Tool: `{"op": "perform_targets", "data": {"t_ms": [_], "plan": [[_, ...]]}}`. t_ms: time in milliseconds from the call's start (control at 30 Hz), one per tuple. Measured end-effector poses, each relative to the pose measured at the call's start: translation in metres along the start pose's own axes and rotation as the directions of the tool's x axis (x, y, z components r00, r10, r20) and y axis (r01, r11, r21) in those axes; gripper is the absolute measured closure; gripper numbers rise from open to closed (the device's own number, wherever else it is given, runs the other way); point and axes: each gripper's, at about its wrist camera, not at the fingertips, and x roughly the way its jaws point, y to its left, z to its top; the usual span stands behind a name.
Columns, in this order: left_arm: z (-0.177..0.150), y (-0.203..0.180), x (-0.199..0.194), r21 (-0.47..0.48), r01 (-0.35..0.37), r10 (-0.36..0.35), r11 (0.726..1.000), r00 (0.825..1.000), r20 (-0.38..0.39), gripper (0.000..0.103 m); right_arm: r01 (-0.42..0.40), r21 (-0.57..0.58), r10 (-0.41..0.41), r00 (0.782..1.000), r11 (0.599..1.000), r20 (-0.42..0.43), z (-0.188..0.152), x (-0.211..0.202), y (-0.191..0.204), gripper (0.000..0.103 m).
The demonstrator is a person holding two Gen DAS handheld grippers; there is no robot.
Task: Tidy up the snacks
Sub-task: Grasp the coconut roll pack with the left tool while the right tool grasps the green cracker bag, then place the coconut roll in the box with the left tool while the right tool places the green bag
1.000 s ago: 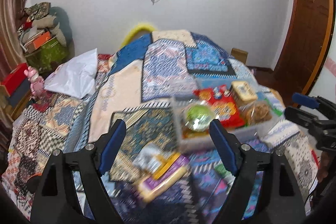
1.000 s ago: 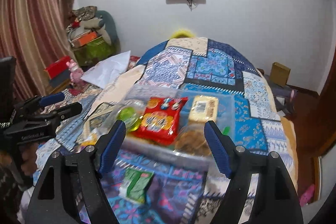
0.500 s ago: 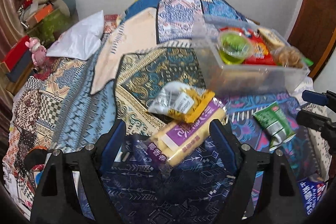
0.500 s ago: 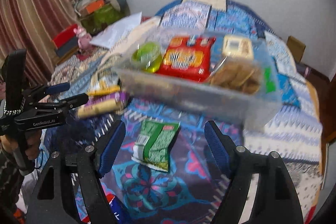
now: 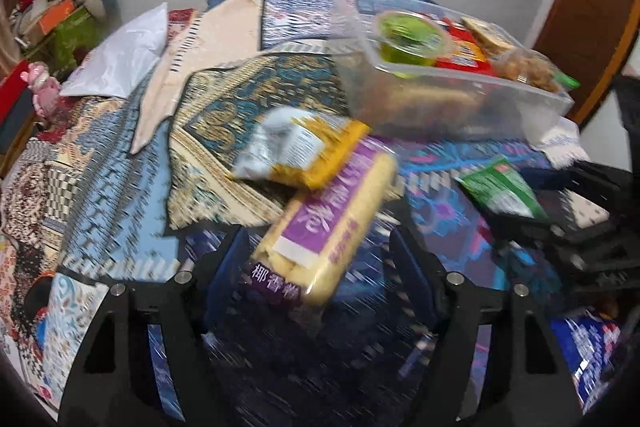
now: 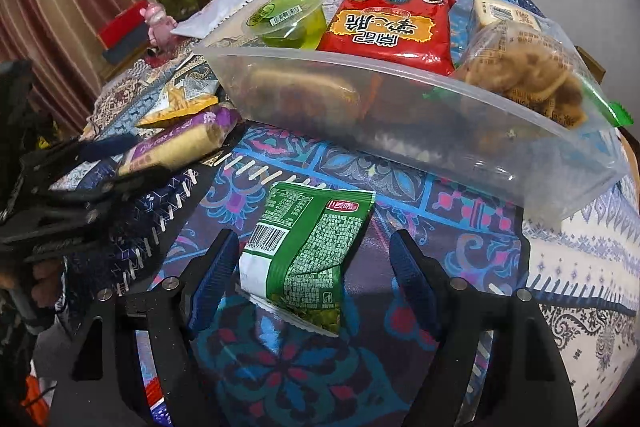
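A clear plastic bin (image 6: pixel 400 131) on the patterned bedspread holds a green jelly cup (image 6: pixel 288 17), a red snack bag (image 6: pixel 390 27), a beige packet (image 6: pixel 500 13) and a bag of cookies (image 6: pixel 528 83). My left gripper (image 5: pixel 316 259) is open, its fingers either side of a purple-and-yellow wafer pack (image 5: pixel 332 223); a yellow-and-white packet (image 5: pixel 300 147) lies just beyond. My right gripper (image 6: pixel 312 267) is open around a green snack packet (image 6: pixel 308 251), which also shows in the left wrist view (image 5: pixel 504 187). The left gripper shows at the left of the right wrist view (image 6: pixel 80 183).
A white plastic bag (image 5: pixel 120 63) lies on the bed at the back left. A pink toy (image 6: pixel 158 23), boxes and piled cloth stand along the left wall. A blue packet (image 5: pixel 588 351) lies at the near right. A wooden door (image 5: pixel 592 11) is at the right.
Both grippers have dropped down and forward toward the bedspread. The wafer pack now sits between the left fingers and the green packet between the right fingers. Both stay open.
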Motion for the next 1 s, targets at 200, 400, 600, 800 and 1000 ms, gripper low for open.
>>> {"op": "perform_targets", "data": {"t_ms": [200,400,600,800,1000], "plan": [[-0.006,-0.019,-0.01,0.057,0.02,-0.021,0.998,1.0,0.012,0.031,-0.011,0.0,0.011,1.0,1.0,0.028,-0.004,-0.004,-0.004,0.039],[0.009,-0.015,0.007,0.042,-0.03,0.029,0.999,0.999,0.025,0.033,-0.016,-0.02,0.016,0.999,1.0,0.041,-0.008,-0.009,-0.003,0.06],[0.013,-0.011,0.025,0.015,-0.004,0.004,1.0,1.0,0.005,0.051,-0.012,0.002,0.011,0.998,1.0,0.059,-0.012,-0.019,-0.011,0.063],[0.005,-0.021,0.014,0.025,-0.003,0.002,1.0,1.0,0.021,0.057,-0.009,0.037,0.005,0.994,0.999,0.106,-0.014,-0.038,-0.021,0.064],[0.002,-0.035,-0.011,0.038,0.028,-0.03,0.999,0.998,0.061,0.058,0.001,0.053,-0.01,0.985,0.999,0.172,-0.011,-0.062,-0.024,0.064]]}}
